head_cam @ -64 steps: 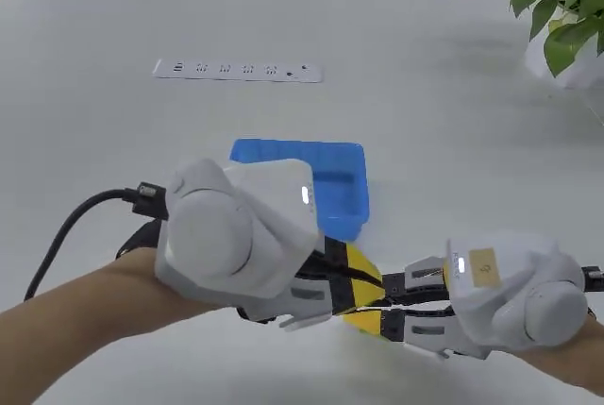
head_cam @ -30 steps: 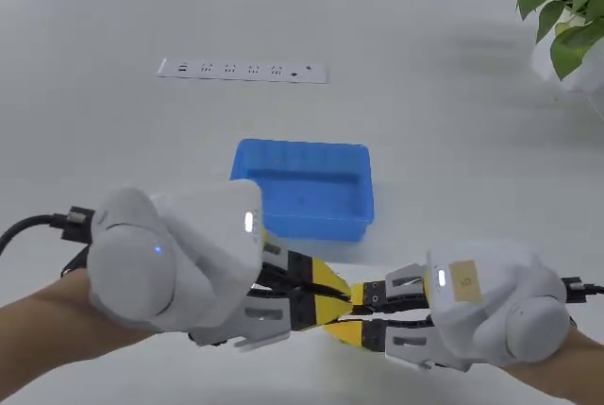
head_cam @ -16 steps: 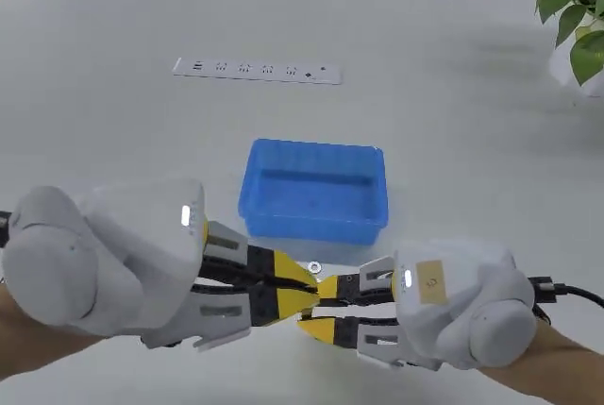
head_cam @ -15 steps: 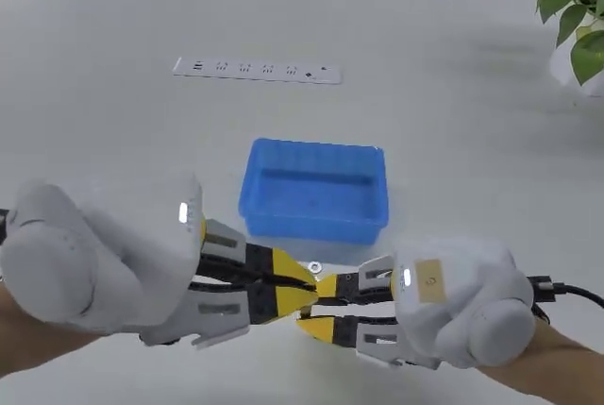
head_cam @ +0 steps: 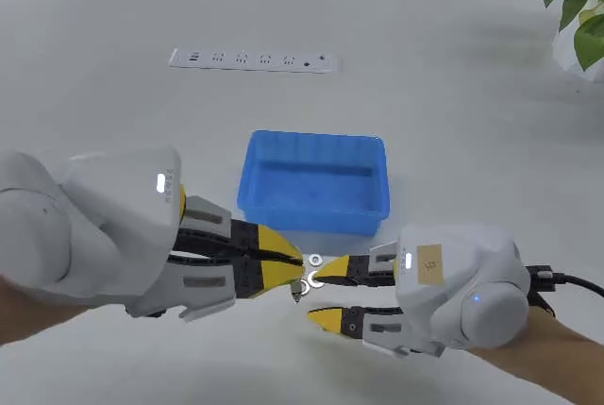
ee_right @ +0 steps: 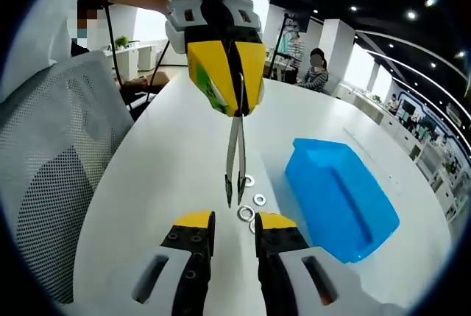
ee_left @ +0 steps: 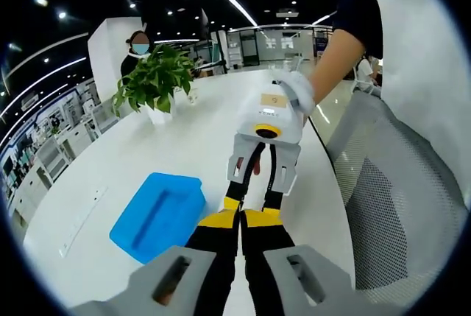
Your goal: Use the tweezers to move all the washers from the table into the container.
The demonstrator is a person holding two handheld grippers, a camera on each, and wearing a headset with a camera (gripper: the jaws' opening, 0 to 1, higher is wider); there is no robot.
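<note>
Slender steel tweezers point(ee_right: 234, 155): clamped between the closed yellow fingers point(ee_right: 210, 73) of the left gripper point(ee_right: 235, 110), tips close to the small flat metal washers point(ee_right: 245, 213) clustered on the white tabletop point(ee_right: 169, 161); right gripper point(ee_right: 234, 222) fingers parted, holding nothing. Risk: thin washers may slip from the tips, skid away, or be nudged by the right fingers. Shallow blue plastic container point(head_cam: 316, 183): beside the washers, looks empty.

The right tongs point(ee_right: 234, 220) partly hide one washer point(ee_right: 252, 226).
</note>
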